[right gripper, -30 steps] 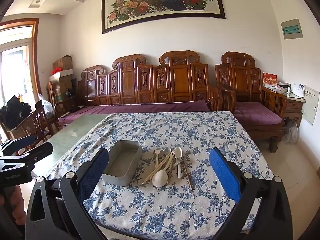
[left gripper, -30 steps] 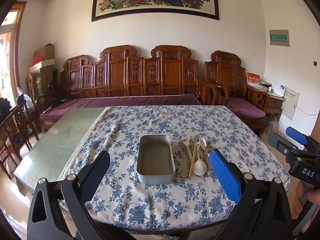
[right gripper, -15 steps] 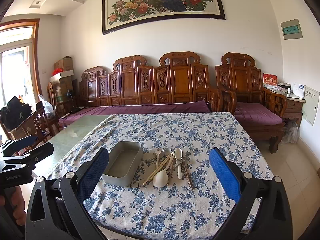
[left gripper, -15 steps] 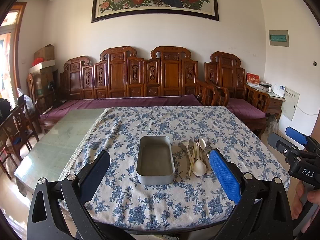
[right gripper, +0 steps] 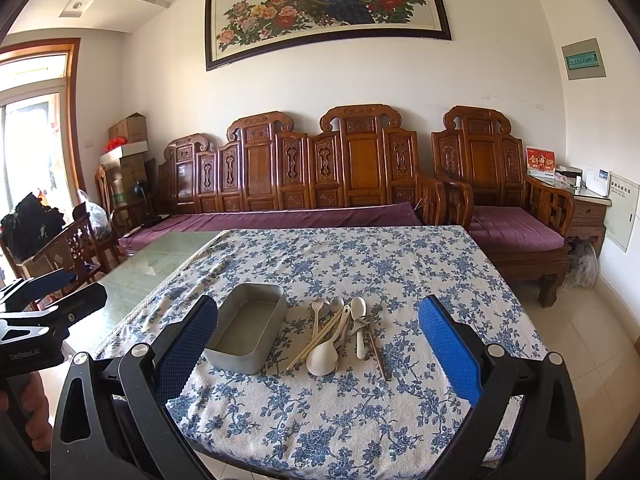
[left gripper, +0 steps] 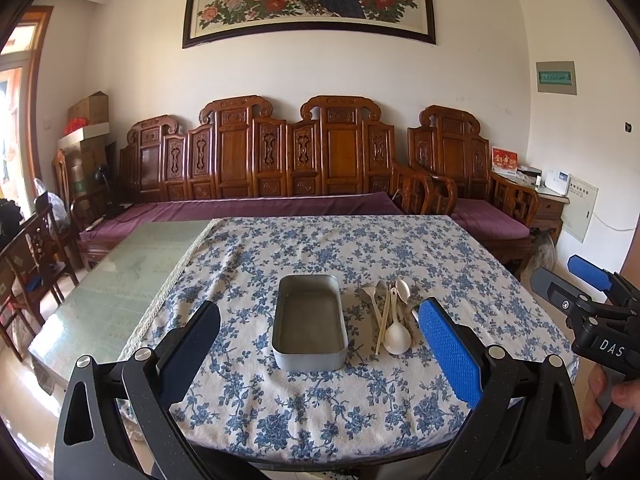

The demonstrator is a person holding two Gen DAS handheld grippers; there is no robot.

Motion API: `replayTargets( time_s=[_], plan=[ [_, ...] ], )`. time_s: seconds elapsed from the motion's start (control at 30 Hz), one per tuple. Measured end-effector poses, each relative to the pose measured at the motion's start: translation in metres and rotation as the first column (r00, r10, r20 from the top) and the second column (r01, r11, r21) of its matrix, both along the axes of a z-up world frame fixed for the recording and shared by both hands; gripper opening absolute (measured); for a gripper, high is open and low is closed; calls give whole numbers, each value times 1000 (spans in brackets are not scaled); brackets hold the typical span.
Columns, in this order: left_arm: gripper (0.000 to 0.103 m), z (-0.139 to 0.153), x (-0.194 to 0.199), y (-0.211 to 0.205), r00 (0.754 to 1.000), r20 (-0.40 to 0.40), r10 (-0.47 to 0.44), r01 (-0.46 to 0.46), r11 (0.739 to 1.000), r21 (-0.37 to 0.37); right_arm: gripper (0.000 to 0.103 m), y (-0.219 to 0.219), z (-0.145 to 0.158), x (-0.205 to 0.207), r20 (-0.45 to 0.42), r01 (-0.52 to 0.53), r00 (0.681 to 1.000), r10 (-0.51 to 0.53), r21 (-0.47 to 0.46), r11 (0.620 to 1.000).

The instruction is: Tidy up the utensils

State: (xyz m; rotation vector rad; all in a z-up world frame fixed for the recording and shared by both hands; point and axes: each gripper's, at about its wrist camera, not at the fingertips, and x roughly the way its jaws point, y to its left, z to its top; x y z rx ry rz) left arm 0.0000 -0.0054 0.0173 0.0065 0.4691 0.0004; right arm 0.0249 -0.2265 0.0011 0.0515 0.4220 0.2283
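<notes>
An empty grey metal tray (left gripper: 309, 323) (right gripper: 248, 332) stands on the blue-flowered tablecloth (left gripper: 320, 248). Right of it lies a pile of utensils (left gripper: 390, 316) (right gripper: 340, 334): a large white ladle-like spoon (right gripper: 323, 358), smaller white and metal spoons, pale chopsticks (right gripper: 316, 340) and a dark brown pair. My left gripper (left gripper: 320, 344) is open and empty, held above the table's near edge before the tray. My right gripper (right gripper: 320, 344) is open and empty, held before the utensils. Each gripper shows at the other view's edge (left gripper: 592, 304) (right gripper: 40, 320).
The cloth covers the right part of the table; bare green glass (left gripper: 120, 280) lies at the left. A carved wooden bench with purple cushions (left gripper: 260, 208) stands behind, an armchair (right gripper: 512, 224) at the back right, chairs (left gripper: 32, 256) at the left.
Both grippers have drifted slightly; the table scene sits a little lower in each view. Nothing on the table has moved.
</notes>
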Motion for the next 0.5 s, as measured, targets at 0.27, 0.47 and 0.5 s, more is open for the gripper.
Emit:
replayTargets(
  time_s=[0.27,0.47,0.5],
  plan=[
    [96,-2,-1,1,1000,4,0,0,1000,0,101,0,0,-1,2,1,1000,-1,1,1000],
    [96,3,5,0,1000,3,0,0,1000,2,101,0,0,0,3,1,1000,-1,1,1000],
    [96,3,6,0,1000,3,0,0,1000,2,101,0,0,0,2,1,1000,-1,1,1000]
  ],
)
